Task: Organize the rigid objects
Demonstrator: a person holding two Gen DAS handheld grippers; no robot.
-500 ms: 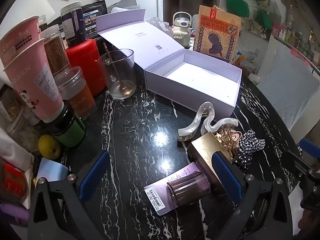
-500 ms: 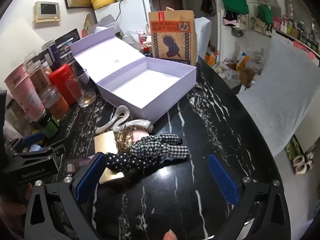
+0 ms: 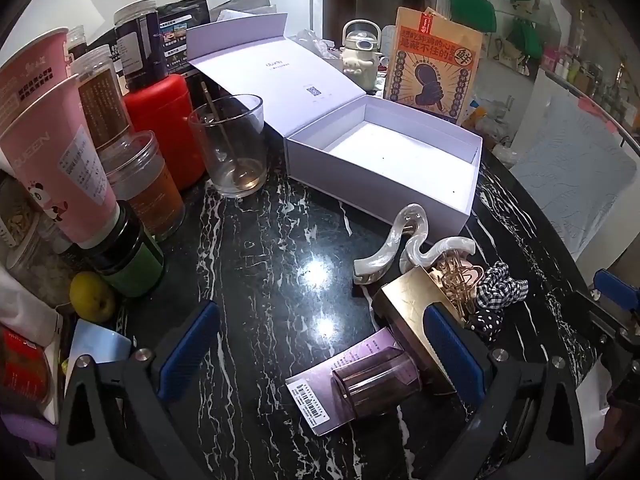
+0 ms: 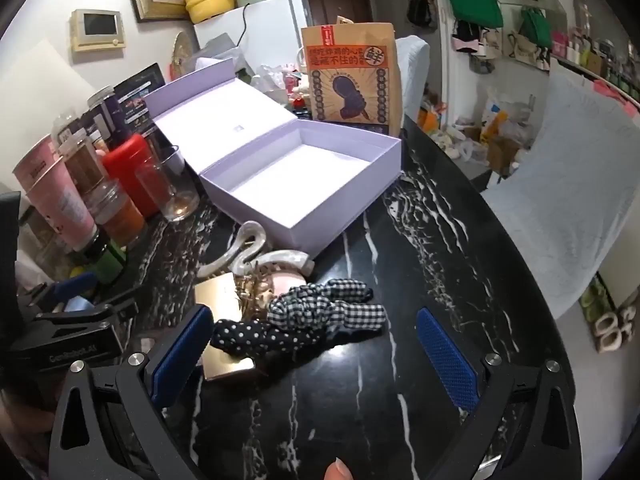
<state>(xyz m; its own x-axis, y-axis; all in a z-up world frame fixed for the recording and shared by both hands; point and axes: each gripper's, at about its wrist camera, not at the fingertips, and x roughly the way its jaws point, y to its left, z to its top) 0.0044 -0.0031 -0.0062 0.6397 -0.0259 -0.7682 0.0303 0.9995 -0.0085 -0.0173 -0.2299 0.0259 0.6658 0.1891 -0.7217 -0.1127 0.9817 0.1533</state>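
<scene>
An open lilac box with its lid folded back stands empty on the black marble table. In front of it lies a heap: a pearly white hair claw, a gold case, a rose-gold clip, checked and dotted scrunchies, and a purple bottle on its carton. My left gripper hangs open above the table, its right finger in front of the gold case. My right gripper is open too, just short of the scrunchies.
Jars, pink paper cups, a red canister and a glass with a spoon crowd the left side. A printed paper bag stands behind the box. A lemon lies at the left edge. A fingertip shows at the bottom.
</scene>
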